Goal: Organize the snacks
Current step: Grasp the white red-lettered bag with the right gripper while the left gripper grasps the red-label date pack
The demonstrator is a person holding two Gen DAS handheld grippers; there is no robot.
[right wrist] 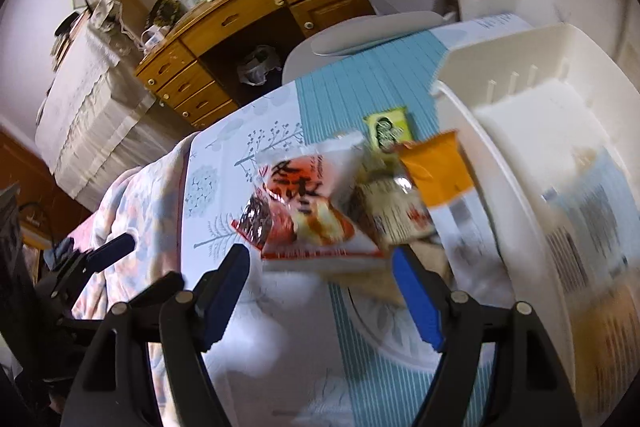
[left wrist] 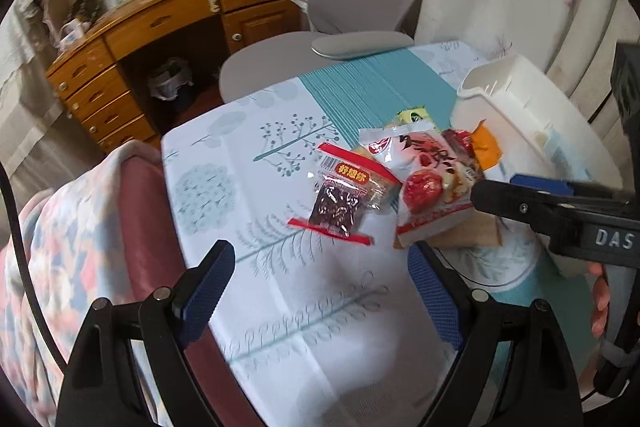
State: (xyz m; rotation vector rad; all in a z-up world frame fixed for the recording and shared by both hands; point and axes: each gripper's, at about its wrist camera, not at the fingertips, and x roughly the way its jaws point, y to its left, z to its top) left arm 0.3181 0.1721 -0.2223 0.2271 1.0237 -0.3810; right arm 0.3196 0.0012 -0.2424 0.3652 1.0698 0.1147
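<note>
Behind the table, a wooden desk (left wrist: 168, 23) with drawers stands against the wall, with a grey office chair (left wrist: 320, 39) pulled close to the table's far edge. A tablecloth (left wrist: 256, 163) printed with pale tree and leaf shapes and a teal striped band covers the table.

Snack packets lie in a loose pile near the middle of the cloth: a clear packet with red ends and dark contents (left wrist: 344, 199), a white and red date packet (left wrist: 424, 183) overlapping it on the right, an orange packet (right wrist: 438, 171) and a small green packet (right wrist: 390, 129) further back. A white plastic bin (left wrist: 520, 111) stands just right of the pile (some flat packets already lie inside it, blurred).

The left gripper (left wrist: 320, 291) hangs above bare cloth, short of the dark-filled packet, its blue-padded jaws spread wide and holding nothing. The right gripper (right wrist: 320, 275) sits just short of the date packet, jaws also apart and empty, touching nothing that can be seen.
</note>
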